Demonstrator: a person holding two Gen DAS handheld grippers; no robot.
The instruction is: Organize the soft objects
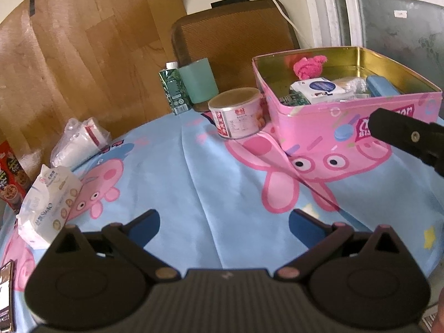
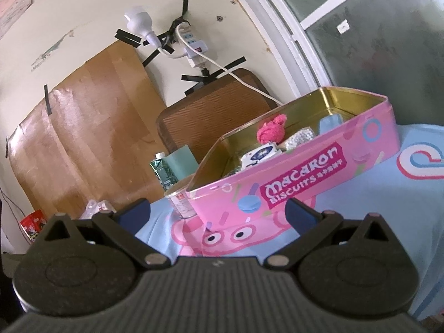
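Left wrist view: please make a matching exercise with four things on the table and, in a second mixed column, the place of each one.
Things:
1. pink cloth ball
2. round can
3. tissue pack
4. green carton

Places:
A. left edge of the table, beside the left claw
B. inside the pink biscuit tin
C. far edge, next to a teal cup
D. on the cloth, just left of the tin

Pairs: 1-B, 2-D, 3-A, 4-C

Pink macaron-print tin (image 2: 305,177) with gold inside, magenta cloth (image 1: 309,66), light-blue cartoon-pig tablecloth (image 1: 194,172), teal cup (image 1: 198,80)
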